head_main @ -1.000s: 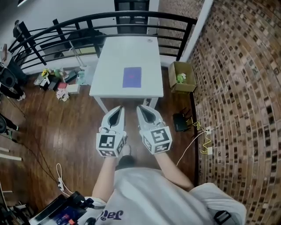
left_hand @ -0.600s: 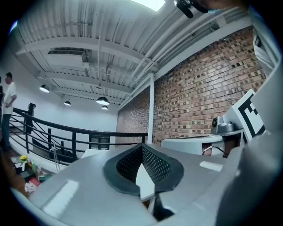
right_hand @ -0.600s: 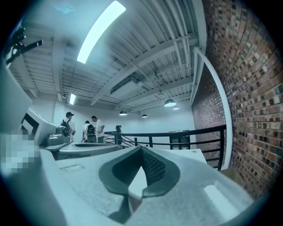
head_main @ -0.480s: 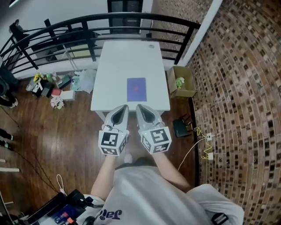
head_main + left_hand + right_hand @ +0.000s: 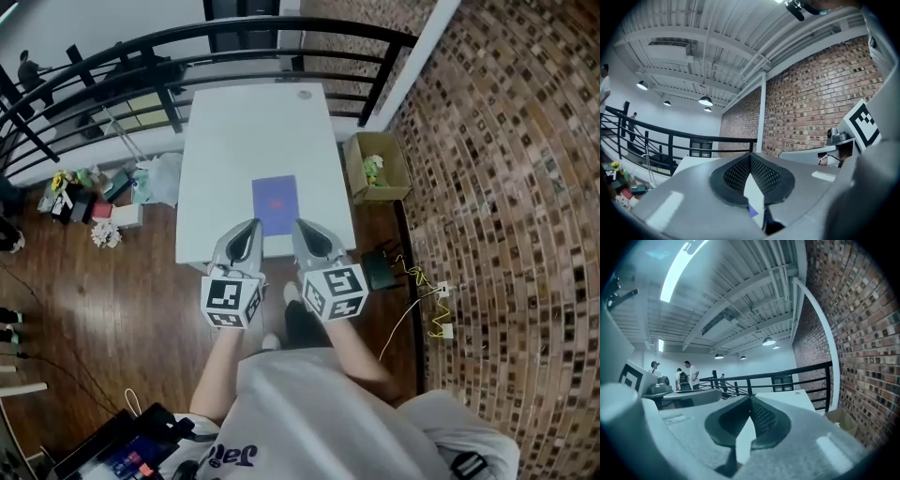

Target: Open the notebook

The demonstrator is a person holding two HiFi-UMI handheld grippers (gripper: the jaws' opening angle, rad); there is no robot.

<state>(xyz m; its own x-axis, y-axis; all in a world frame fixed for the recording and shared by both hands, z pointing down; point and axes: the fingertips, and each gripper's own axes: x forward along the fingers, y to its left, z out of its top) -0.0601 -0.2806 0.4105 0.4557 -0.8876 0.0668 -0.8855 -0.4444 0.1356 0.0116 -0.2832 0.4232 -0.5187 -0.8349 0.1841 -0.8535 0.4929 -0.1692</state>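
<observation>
We stand on a wooden floor [image 5: 112, 309] with a brick wall [image 5: 506, 187] on our right and a black railing [image 5: 234, 37] ahead. A white desk [image 5: 234, 131] stands against the railing with its short near edge towards us. A cardboard box [image 5: 375, 169] sits on the floor between the desk and the wall.

The notebook [image 5: 275, 203] lies flat and shut on the near half of the desk, purple cover up. Its long axis runs along the desk's length, from us towards the railing, and one short edge faces us. We cannot tell which side the spine is on.

We hold the left gripper [image 5: 251, 227] and the right gripper [image 5: 300, 229] side by side over the desk's near edge. They point forward, one near each near corner of the notebook. The left jaws are pressed together at the tips with nothing between them, and so are the right jaws.
</observation>
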